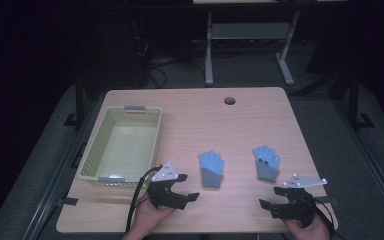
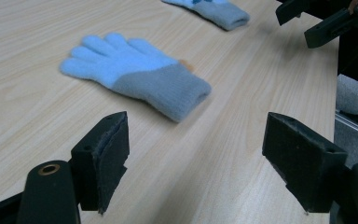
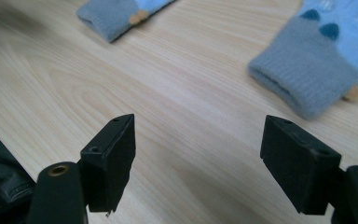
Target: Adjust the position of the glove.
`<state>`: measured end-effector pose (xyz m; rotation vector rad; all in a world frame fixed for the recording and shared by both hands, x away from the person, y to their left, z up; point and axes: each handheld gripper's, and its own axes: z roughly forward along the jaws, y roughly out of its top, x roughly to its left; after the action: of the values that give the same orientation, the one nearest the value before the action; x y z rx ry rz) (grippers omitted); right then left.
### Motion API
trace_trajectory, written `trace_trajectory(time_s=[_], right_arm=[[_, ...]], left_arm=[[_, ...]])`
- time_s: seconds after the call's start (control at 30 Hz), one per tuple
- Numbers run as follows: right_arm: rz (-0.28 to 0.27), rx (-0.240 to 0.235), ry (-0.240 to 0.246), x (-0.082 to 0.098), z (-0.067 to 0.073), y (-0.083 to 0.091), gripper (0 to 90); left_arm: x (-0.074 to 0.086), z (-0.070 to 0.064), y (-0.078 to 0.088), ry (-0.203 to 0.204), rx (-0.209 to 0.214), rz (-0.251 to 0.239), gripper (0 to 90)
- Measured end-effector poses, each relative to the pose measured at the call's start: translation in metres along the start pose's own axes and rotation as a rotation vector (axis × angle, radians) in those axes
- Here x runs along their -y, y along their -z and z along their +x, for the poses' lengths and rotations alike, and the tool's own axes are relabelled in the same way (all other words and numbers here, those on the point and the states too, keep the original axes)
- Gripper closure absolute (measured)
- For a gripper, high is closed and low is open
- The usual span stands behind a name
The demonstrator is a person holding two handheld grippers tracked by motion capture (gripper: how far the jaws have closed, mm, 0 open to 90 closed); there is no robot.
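Two light blue gloves with grey cuffs lie flat on the wooden table (image 1: pixel 195 120), fingers pointing away from me. The left glove (image 1: pixel 211 169) (image 2: pixel 135 79) lies just ahead and right of my left gripper (image 1: pixel 190 186) (image 2: pixel 196 161), which is open with nothing between its jaws. The right glove (image 1: pixel 266 162) (image 3: pixel 317 70) lies ahead and left of my right gripper (image 1: pixel 270 198) (image 3: pixel 198 161), also open and empty near the table's front edge. In the right gripper view the left glove's cuff (image 3: pixel 112 18) shows at the top left.
A pale yellow mesh basket (image 1: pixel 87 160) stands on the table's left side, beside my left hand. A round cable hole (image 1: pixel 229 101) sits near the far edge. A metal frame stand (image 1: pixel 245 35) is on the floor behind the table.
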<state>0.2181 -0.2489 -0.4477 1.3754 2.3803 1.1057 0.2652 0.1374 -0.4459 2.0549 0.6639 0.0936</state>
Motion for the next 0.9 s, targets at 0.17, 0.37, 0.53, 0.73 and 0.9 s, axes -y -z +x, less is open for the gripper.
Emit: trace_trajectory(time_s=[0.17,0.37,0.53,0.73,0.9], right_arm=[[-0.004,-0.004,0.008,-0.002,-0.001,-0.001,25.4],[-0.017,0.020,0.008,-0.005,-0.002,-0.001,24.7],[-0.020,0.006,0.027,-0.015,-0.005,-0.004,23.2],[-0.020,0.009,0.057,-0.027,-0.012,-0.005,23.3],[-0.033,0.012,0.059,-0.034,-0.020,-0.001,23.3]], left_arm=[[0.001,0.002,0.000,0.018,0.015,-0.008,21.8],[0.004,0.005,0.002,0.043,0.029,-0.019,21.9],[0.004,0.009,0.004,0.063,0.034,-0.032,21.8],[0.003,0.008,0.004,0.058,0.040,-0.038,21.8],[0.004,0.006,0.003,0.063,0.048,-0.035,21.8]])
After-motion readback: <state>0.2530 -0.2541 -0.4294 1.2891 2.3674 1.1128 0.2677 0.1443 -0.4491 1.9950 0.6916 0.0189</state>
